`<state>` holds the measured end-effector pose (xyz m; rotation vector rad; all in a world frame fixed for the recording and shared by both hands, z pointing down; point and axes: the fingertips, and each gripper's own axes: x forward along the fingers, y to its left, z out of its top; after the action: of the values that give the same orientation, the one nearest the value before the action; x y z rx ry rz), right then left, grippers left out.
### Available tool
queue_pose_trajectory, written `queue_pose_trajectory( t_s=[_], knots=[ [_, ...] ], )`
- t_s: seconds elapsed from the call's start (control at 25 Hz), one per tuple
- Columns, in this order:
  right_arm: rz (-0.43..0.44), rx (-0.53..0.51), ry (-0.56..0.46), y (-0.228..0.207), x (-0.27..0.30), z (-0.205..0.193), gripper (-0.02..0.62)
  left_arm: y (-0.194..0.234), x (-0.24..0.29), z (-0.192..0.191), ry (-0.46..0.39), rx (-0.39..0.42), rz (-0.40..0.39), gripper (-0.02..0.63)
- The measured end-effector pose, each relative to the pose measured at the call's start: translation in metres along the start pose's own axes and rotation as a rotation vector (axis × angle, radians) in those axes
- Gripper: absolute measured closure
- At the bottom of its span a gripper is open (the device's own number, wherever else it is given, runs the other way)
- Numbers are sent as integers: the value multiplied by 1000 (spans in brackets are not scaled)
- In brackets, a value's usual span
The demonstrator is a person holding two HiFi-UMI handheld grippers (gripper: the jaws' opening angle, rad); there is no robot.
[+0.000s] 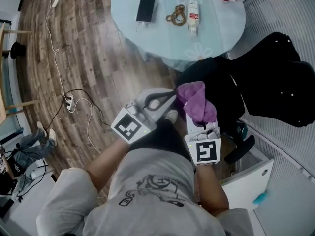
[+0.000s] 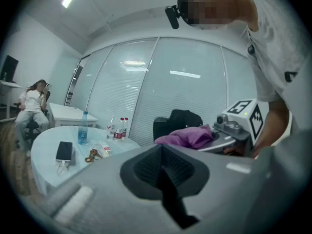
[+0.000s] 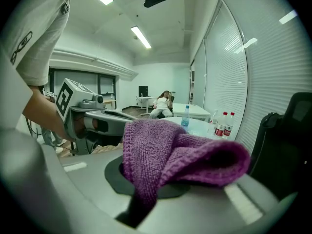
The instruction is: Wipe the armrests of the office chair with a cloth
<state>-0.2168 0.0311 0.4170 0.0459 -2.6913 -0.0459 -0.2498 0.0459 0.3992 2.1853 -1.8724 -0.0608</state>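
My right gripper (image 1: 201,130) is shut on a purple knitted cloth (image 1: 195,102), which bunches up over the jaws (image 3: 168,155). My left gripper (image 1: 172,96) is held just left of the cloth, its tips pointing at it, shut with nothing between them (image 2: 163,172). The black office chair (image 1: 275,82) stands to the right beyond both grippers, and one dark armrest (image 1: 239,150) lies beside my right gripper. From the left gripper view the cloth (image 2: 187,136) rests on the right gripper (image 2: 234,130), with the chair (image 2: 178,118) behind.
A round pale table (image 1: 162,38) ahead carries a phone (image 1: 145,8), keys (image 1: 176,15) and a small bottle (image 1: 193,14). A power strip with cables (image 1: 70,102) lies on the wooden floor at left. A white cabinet (image 1: 251,173) stands at right. A person sits far off (image 2: 31,106).
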Motion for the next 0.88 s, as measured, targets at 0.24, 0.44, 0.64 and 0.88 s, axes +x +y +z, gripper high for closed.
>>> queue_pose_trajectory(
  t_s=[0.24, 0.44, 0.64, 0.88],
  knots=[
    [8, -11, 56, 0, 34, -54, 563, 18, 12, -50, 23, -5, -4, 604],
    [24, -4, 95, 0, 62, -98, 563, 32, 25, -89, 33, 12, -2, 604],
    [38, 24, 156, -3, 84, -139, 563, 39, 31, -117, 33, 29, -19, 604],
    [58, 51, 234, -3, 105, -190, 563, 46, 33, -142, 48, 34, -17, 604]
  ],
)
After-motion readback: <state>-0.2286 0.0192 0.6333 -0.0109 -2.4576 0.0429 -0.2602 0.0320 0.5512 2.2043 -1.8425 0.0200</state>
